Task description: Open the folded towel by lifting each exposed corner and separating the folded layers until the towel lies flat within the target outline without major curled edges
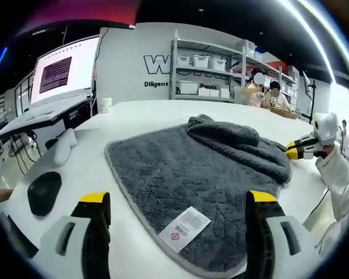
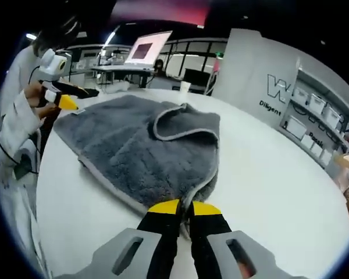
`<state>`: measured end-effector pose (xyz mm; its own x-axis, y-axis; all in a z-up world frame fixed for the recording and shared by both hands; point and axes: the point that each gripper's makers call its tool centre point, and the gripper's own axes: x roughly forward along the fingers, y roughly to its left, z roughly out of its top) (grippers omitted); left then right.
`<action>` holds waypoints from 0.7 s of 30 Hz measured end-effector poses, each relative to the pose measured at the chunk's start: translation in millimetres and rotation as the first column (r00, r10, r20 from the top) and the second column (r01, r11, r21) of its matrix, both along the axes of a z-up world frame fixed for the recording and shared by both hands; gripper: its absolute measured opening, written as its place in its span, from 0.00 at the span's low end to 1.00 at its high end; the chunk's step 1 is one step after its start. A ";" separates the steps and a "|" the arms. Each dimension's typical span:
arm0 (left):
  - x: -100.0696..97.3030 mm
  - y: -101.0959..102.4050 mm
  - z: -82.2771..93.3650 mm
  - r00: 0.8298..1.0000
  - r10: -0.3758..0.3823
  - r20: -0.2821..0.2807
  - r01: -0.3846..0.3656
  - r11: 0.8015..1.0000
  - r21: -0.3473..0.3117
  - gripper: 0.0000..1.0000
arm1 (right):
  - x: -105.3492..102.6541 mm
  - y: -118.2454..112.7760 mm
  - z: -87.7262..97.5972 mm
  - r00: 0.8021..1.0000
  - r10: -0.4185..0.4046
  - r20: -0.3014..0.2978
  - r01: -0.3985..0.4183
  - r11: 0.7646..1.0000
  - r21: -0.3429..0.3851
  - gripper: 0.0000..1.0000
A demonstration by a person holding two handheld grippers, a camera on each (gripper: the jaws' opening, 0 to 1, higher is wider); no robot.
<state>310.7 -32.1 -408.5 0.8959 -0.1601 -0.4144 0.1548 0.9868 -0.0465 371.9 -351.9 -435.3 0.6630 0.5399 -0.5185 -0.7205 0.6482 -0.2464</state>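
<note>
One grey towel (image 1: pixel 198 174), one white table (image 1: pixel 134 116), two grippers.

Left gripper (image 1: pixel 180 209): jaws wide apart, yellow tips at 7 and 5 o'clock of the left gripper view, nothing between them but the towel's near edge lying on the table. Open and empty.

Right gripper (image 2: pixel 185 208): jaws pinched together at 6 o'clock of the right gripper view, clamped on the towel's (image 2: pixel 139 145) near corner where the pale trim runs in. In the left gripper view it sits at 3 o'clock (image 1: pixel 292 150), yellow tip at the towel's far corner, held by a white-sleeved arm (image 1: pixel 337 168).

Towel: spread over the table centre, mostly flat, one layer folded back in a hump toward 1 o'clock in the left gripper view. Same fold reads as a curled flap with a light border at 12 o'clock in the right gripper view.

One white tag (image 1: pixel 185 228) on the towel edge between the left jaws: barcode plus a red round mark, text too small to read.

One black mouse-like object (image 1: pixel 43 192) at 8 o'clock, partly cut off. One white cup (image 1: pixel 104 104) at 11 o'clock.

Wall lettering (image 1: pixel 157 64): "W" and "Diligent" readable, the rest blocked by the shelf unit (image 1: pixel 209 64). One lit screen (image 1: pixel 61 72) at 10 o'clock, content unreadable.

Other gripper (image 2: pixel 67 102) in the right gripper view at 10 o'clock, yellow tip near the towel's far edge.
</note>
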 end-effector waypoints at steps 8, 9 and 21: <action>-2.2 7.1 0.2 1.000 0.014 0.002 -0.014 1.000 -0.004 0.95 | -18.9 6.2 -0.5 0.999 0.031 -0.023 -0.033 0.998 -0.050 0.00; -2.3 7.7 -0.2 1.000 0.014 0.001 -0.014 1.000 -0.004 0.95 | -21.1 7.1 -0.5 0.999 0.037 -0.027 -0.038 0.998 -0.055 0.00; -3.1 10.4 -3.7 1.000 0.016 -0.007 -0.016 1.000 -0.009 0.94 | -53.4 23.7 -0.2 0.987 0.136 -0.087 -0.143 0.986 -0.083 0.00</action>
<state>307.6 -21.6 -412.2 0.8956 -0.1497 -0.4188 0.1388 0.9887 -0.0566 318.5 -328.2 -435.5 0.5387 0.5738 -0.6169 -0.8221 0.5181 -0.2360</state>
